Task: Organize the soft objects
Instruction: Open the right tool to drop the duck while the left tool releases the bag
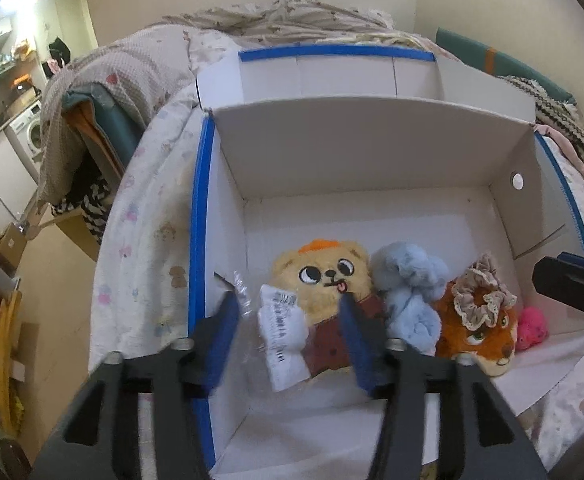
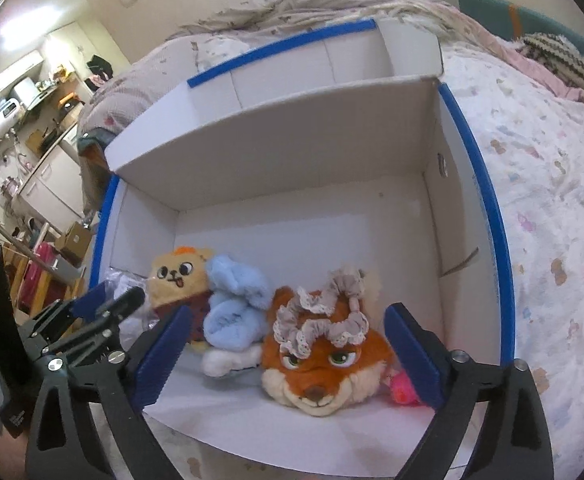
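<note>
A white cardboard box (image 1: 372,148) with blue-taped edges lies open on a bed. Along its near side sit a yellow bear plush (image 1: 328,276) with a white tag, a pale blue plush (image 1: 408,288), an orange fox plush (image 1: 480,340) with a lace scrunchie (image 1: 480,296) on it, and a small pink toy (image 1: 532,326). My left gripper (image 1: 287,302) is open, its blue pads either side of the bear's tag without pressing it. My right gripper (image 2: 287,310) stands wide open around the fox plush (image 2: 324,364), not touching it.
The box wall (image 2: 292,148) rises behind the toys, with bare floor in the far half. A floral bedcover (image 2: 552,200) surrounds the box, and rumpled blankets (image 1: 292,16) lie behind it. Kitchen units and a washing machine (image 1: 31,132) stand off to the left.
</note>
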The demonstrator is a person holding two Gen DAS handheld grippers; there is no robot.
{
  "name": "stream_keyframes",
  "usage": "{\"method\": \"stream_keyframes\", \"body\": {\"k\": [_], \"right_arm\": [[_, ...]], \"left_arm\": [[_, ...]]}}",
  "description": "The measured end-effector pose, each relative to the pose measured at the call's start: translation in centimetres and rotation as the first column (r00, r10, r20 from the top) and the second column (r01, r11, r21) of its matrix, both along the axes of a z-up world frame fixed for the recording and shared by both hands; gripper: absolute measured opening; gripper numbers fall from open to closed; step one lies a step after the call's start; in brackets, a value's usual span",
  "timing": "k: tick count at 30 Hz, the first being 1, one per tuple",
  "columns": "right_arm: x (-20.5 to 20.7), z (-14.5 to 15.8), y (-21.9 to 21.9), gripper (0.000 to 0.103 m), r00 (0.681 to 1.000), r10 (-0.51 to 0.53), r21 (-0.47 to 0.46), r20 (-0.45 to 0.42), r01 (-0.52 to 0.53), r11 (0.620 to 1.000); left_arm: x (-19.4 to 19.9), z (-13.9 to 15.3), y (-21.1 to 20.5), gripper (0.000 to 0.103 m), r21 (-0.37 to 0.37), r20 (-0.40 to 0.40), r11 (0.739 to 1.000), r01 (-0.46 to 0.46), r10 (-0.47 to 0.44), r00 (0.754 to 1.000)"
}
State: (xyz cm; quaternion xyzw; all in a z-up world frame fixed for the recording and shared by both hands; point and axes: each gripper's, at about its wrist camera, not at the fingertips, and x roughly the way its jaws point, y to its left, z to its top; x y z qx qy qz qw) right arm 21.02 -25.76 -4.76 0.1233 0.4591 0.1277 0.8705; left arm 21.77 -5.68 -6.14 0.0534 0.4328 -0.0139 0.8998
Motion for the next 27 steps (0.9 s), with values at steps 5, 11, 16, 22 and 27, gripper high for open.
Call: {"method": "stream_keyframes", "body": {"k": [5, 11, 16, 22, 27], "right_arm": [[-0.7, 1.2, 0.1, 0.103, 0.997, -0.002, -0.009, 0.077, 0.003, 1.0], [-1.4, 2.1, -0.1, 0.103, 0.991, -0.029, 0.003, 0.133, 0.028, 1.0], [-2.6, 2.8, -0.2, 0.103, 0.983, -0.043, 0.023, 0.18, 0.04, 0.999], [-5.2, 4.4, -0.1, 0.103, 0.967, -0.033, -0.002, 0.254, 0.035, 0.999], [-6.9, 4.2, -0.9, 0.103, 0.981, -0.01, 0.031, 0.194, 0.004, 1.0]], "left_arm": [[-0.8, 1.5, 0.1, 0.066, -0.021, 0.04, 1.0, -0.006, 0.007, 0.999], [-2.0, 3.4, 1.6, 0.069, -0.055, 0.044, 0.997, -0.055, 0.057, 0.997], [-2.8, 4.9, 2.9, 0.069, -0.077, 0.008, 0.989, -0.125, 0.126, 0.992], [-5.9, 5.5, 3.8, 0.069, -0.082, 0.015, 0.987, -0.135, 0.137, 0.99], [-8.5, 4.9, 4.3, 0.069, -0.1, -0.008, 0.984, -0.148, 0.148, 0.989]]}}
